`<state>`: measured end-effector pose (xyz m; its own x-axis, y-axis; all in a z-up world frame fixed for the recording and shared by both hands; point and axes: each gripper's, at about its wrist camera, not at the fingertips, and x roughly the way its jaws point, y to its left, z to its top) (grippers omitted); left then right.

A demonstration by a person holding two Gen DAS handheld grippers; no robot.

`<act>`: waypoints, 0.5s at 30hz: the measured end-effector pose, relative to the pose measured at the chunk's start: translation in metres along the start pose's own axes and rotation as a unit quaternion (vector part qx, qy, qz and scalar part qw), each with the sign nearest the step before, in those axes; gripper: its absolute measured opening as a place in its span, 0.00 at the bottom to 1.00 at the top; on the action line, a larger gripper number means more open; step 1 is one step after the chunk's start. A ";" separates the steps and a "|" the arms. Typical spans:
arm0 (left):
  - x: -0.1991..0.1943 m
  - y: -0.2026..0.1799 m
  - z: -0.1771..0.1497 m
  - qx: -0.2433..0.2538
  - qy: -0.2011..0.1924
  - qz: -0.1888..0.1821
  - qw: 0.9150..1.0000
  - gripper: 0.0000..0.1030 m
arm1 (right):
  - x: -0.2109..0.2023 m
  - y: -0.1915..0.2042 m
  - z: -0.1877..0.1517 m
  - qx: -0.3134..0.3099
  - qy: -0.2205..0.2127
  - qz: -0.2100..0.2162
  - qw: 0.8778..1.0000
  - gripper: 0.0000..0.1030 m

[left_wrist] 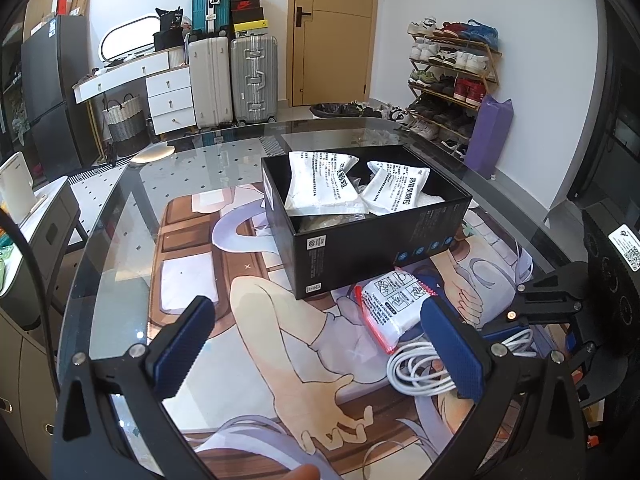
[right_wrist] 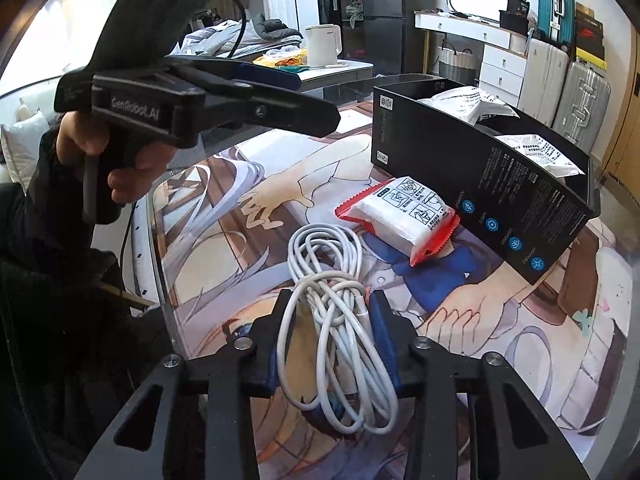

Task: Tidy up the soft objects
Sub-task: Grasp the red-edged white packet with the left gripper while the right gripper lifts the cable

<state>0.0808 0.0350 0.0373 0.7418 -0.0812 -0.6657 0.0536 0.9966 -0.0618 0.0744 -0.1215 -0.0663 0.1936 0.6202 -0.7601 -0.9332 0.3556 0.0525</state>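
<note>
I am clamping the right gripper (right_wrist: 330, 312) on the coiled white cable (right_wrist: 336, 320), its blue pads pressing the knotted middle of the bundle from both sides. The cable is lying on the printed mat (right_wrist: 460, 320) under the glass tabletop, just in front of the red-edged white packet (right_wrist: 400, 216), which is resting beside the near wall of the black box (right_wrist: 500, 184). Two white pouches (left_wrist: 320, 184) are already sitting inside that box. I am holding the left gripper (left_wrist: 316, 352) above the mat with its jaws wide apart and nothing between them.

My worry is the grip itself. I am pinching only the waist of the bundle, and loose loops are hanging out on both sides of the pads, so I judge that a lift could let them sag, unravel, or drag across the packet and shove it. A trailing loop could also catch on the box rim as I carry the cable over, tipping or sliding the box. The left gripper sits close to the same spot, so a careless swing could knock the two tools together.
</note>
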 end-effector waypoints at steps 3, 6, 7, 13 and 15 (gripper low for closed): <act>0.000 0.001 0.000 -0.002 0.001 -0.002 1.000 1.00 | -0.014 -0.005 0.000 0.003 -0.013 -0.007 1.000 0.32; 0.002 0.002 0.000 -0.006 0.002 -0.006 1.000 1.00 | -0.030 -0.010 -0.001 0.010 -0.031 -0.011 0.999 0.32; 0.002 0.002 -0.001 -0.008 0.003 -0.009 1.000 1.00 | -0.039 -0.013 -0.001 0.014 -0.041 -0.009 0.999 0.32; 0.010 -0.006 -0.003 -0.010 0.014 -0.021 1.000 1.00 | -0.074 -0.027 -0.005 0.035 -0.079 -0.039 0.995 0.32; 0.013 -0.011 -0.005 -0.009 0.018 -0.025 0.999 1.00 | -0.081 -0.035 -0.006 0.047 -0.086 -0.051 0.994 0.32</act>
<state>0.0871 0.0230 0.0258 0.7135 -0.1307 -0.6883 0.0771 0.9911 -0.1083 0.0892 -0.1885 -0.0105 0.3433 0.6850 -0.6426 -0.8749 0.4820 0.0465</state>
